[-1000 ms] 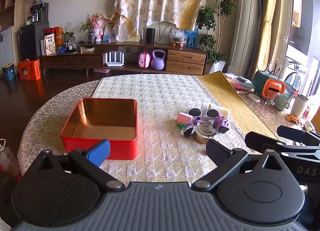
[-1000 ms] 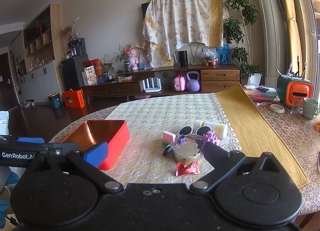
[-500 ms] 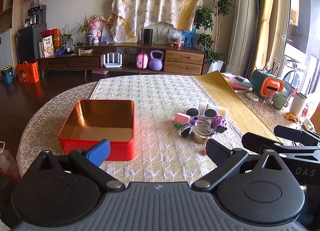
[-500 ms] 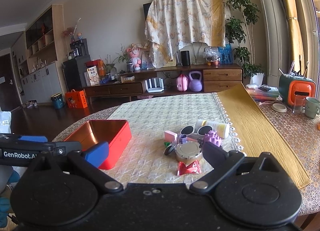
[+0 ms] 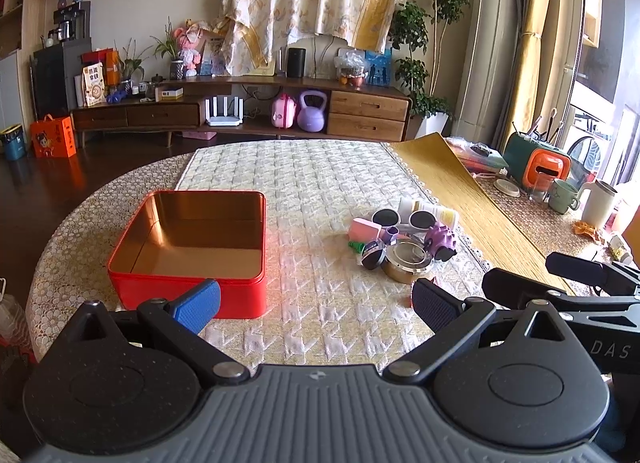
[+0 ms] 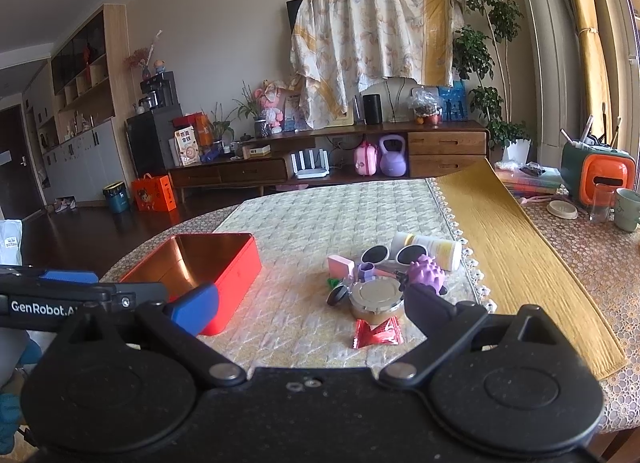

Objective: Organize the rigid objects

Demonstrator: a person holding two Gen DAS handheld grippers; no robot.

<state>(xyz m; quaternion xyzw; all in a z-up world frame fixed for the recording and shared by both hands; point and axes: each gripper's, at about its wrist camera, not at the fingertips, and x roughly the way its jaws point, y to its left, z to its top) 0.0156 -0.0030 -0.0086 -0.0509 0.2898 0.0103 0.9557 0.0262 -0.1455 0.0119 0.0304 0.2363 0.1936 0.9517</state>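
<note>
We are in a living room with a long wooden cabinet [image 5: 240, 111] at the far wall and a big round table [image 5: 60, 247] in front of us. A pale quilted cloth [image 5: 320, 191] lies over the middle of the table. On the left part of the cloth sits a red tin box [image 5: 188, 247], open on top, with nothing inside that we can see. To the right of it, well apart, is a little heap of things near the cloth's right edge: white sunglasses [image 5: 404, 218], a pink block [image 5: 364, 229], a purple spiky toy [image 5: 440, 241], a round gold tin [image 5: 408, 262] and a white bottle [image 5: 436, 213] lying on its side. Just in front of the round tin, toward the near edge of the table, lies a small red packet [image 6: 376, 333].

Our left gripper [image 5: 316, 303] hovers over the near edge with its jaws spread wide and nothing between them. Our right gripper [image 6: 312, 305] hovers near the heap, jaws spread wide too, holding nothing.
</note>
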